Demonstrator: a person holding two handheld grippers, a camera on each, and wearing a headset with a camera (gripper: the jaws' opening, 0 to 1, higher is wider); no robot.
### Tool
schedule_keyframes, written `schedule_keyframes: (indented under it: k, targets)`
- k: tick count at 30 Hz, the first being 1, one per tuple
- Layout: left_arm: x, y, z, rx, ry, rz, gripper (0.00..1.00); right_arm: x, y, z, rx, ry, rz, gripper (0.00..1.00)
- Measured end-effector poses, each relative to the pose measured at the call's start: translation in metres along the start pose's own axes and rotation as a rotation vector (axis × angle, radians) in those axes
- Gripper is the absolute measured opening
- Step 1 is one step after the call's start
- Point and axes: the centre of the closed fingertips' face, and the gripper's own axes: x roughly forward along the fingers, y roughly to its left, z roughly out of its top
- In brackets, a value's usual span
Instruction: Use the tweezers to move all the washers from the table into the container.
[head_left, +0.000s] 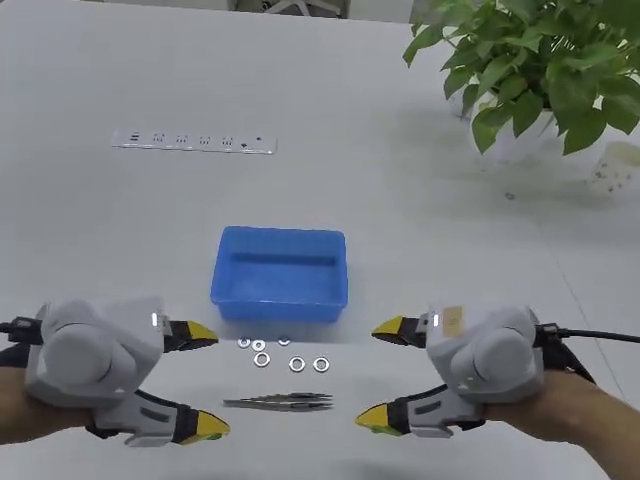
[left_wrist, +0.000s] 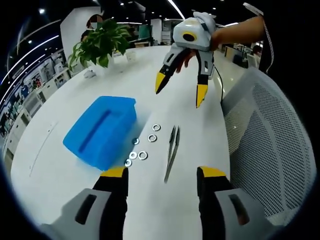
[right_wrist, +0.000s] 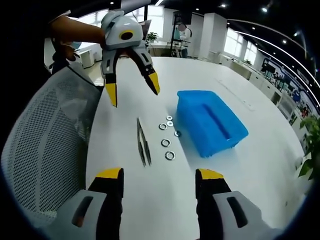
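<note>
Six washers (head_left: 297, 364), one tweezers (head_left: 278, 402), one container (head_left: 278, 309), one power strip (head_left: 192, 141), one plant (head_left: 530, 70).

Left gripper (head_left: 213, 380): a rounded pale grey housing is seen left of the tweezers (head_left: 278, 402); its black jaws are capped with yellow tips.
Right gripper (head_left: 370, 375): the same grey shell and yellow-tipped black jaws are seen right of the tweezers; a small tan label is borne on top.
Black cable (head_left: 600, 337): led from the right housing's side away from the tweezers.
</note>
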Motion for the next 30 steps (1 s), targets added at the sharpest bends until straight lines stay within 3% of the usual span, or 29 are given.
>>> schedule_keyframes:
  k: [9,30]
  targets:
    - [0.012,-0.002,-0.006,0.0,0.016,-0.026,0.52,0.017,0.007,0.002,-0.012,0.005,0.058,0.52]
    - [0.035,-0.004,-0.023,0.095,0.107,-0.065,0.28,0.05,0.024,0.0,-0.136,0.079,0.151,0.27]
